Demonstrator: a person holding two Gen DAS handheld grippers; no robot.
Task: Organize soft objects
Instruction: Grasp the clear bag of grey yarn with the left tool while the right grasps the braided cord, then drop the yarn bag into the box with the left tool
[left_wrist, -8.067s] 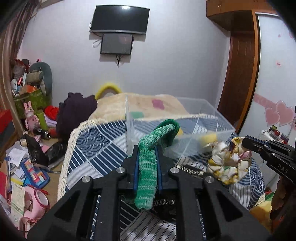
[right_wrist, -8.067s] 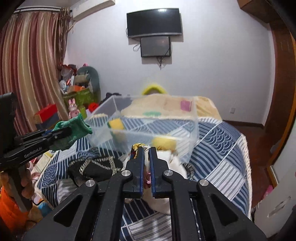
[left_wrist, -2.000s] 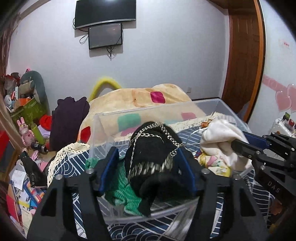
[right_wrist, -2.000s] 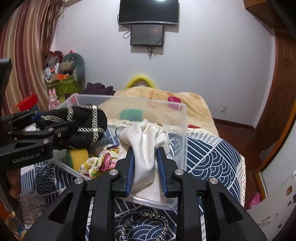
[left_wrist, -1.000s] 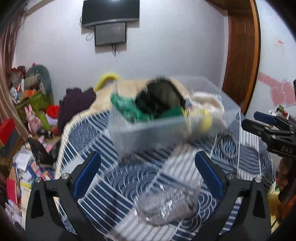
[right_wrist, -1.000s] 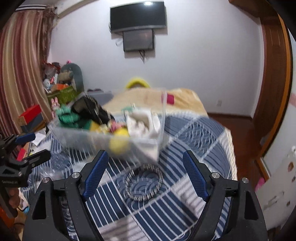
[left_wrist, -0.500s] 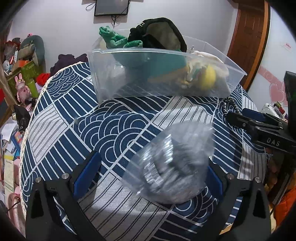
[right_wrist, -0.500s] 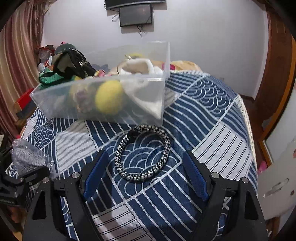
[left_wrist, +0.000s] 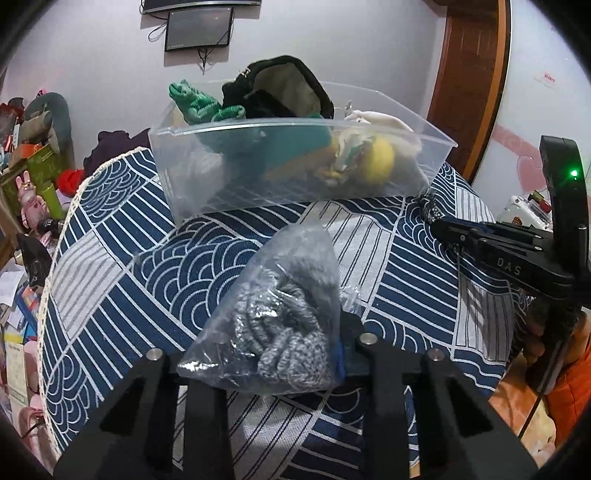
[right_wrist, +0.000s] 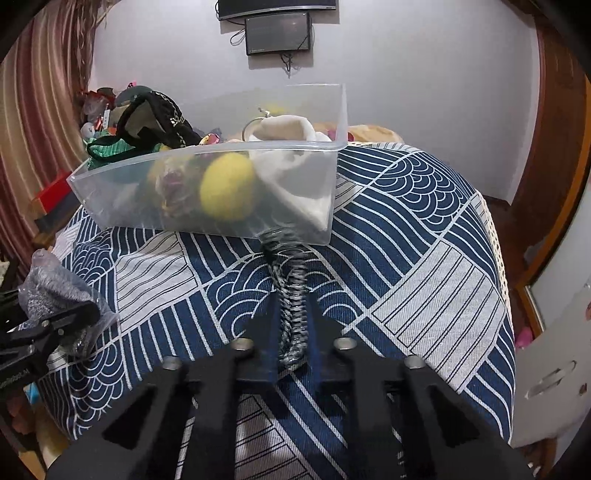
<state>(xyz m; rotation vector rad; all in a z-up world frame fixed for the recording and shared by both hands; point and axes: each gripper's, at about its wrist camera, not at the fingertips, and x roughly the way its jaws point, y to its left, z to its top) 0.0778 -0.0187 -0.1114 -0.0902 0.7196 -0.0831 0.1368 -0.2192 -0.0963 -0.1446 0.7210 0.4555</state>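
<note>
On the far left of the right wrist view, the left gripper (right_wrist: 66, 321) is clamping a clear plastic bag (right_wrist: 55, 288) stuffed with grey knitted fabric, and it's hanging just above the blue-and-white patterned bedspread (right_wrist: 406, 221). From the left wrist view the same bag of grey knit (left_wrist: 273, 325) is sitting squeezed between the two black fingers (left_wrist: 354, 325), its pointed top leaning toward the container ahead.

Moving to the middle, the clear plastic bin (left_wrist: 306, 173) is resting on the bedspread (left_wrist: 110, 258) and it's filling up nicely: a green knitted sock (left_wrist: 201, 105) is poking over the left rim, a black bag with a metal chain (left_wrist: 280, 92) is piling above the back edge, a yellow ball (left_wrist: 378, 162) is pressing against the front wall, and a white cloth (left_wrist: 376, 120) is lying at the right end.

Further right, the right gripper (right_wrist: 293, 332) is pinching a black-and-white braided cord (right_wrist: 291, 295), which is stretching forward from between its closed fingers to the bin's (right_wrist: 207, 192) near wall. Seen from the left wrist view, that gripper (left_wrist: 439, 225) is reaching in from the right edge, low beside the bin's right corner.
</note>
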